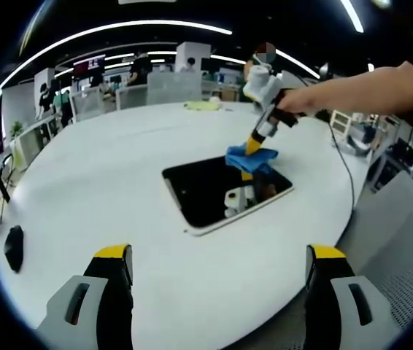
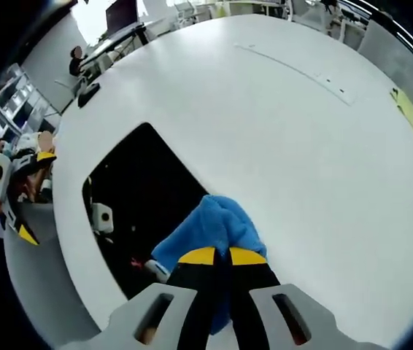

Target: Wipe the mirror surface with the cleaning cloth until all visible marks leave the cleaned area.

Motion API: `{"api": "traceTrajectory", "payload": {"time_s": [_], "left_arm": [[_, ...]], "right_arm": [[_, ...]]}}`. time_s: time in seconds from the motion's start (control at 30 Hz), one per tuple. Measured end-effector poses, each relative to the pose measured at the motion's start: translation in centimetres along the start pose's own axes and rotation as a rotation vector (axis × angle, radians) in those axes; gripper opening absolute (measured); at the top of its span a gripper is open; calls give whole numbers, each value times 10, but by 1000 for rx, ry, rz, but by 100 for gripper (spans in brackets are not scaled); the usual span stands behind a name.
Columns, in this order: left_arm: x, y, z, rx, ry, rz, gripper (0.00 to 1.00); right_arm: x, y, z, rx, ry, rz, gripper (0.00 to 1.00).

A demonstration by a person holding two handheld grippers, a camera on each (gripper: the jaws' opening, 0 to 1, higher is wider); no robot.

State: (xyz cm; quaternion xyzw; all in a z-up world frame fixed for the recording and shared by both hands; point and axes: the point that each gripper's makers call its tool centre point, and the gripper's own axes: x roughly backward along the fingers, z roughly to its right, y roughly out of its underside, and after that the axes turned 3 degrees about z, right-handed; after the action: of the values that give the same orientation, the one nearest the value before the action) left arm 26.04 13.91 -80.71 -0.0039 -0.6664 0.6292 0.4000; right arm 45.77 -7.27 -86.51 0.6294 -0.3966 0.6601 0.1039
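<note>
On glossy mirror [image 2: 137, 189]: rumpled blue cloth [image 2: 210, 226].

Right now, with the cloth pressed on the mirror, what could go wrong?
The right gripper pinches only a fold of the blue cloth, so it may slip free mid-stroke. The mirror lies loose on the white table, unheld by the left gripper, so wiping could slide it toward the edge.

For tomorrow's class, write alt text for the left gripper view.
The right gripper presses a blue cloth onto a dark mirror lying flat on a round white table. The left gripper waits open, nearer the camera.
</note>
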Motion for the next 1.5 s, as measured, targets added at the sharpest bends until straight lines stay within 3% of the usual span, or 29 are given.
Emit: {"api": "traceTrajectory", "payload": {"time_s": [0.33,0.67,1.17,1.5], "left_arm": [[0,-1,-1,-2,-4,4,99],[0,-1,0,-8,-1,6,99],[1,-2,0,-4,-1,10,99],[1,-3,0,-8,-3,12,99]], "right_arm": [[5,-1,-3,-16,-10,-9,0],[34,-22,-7,4,9,11,0],[67,-35,-20,-14,22,47,0],[69,-37,-16,-12,26,51,0]]}}
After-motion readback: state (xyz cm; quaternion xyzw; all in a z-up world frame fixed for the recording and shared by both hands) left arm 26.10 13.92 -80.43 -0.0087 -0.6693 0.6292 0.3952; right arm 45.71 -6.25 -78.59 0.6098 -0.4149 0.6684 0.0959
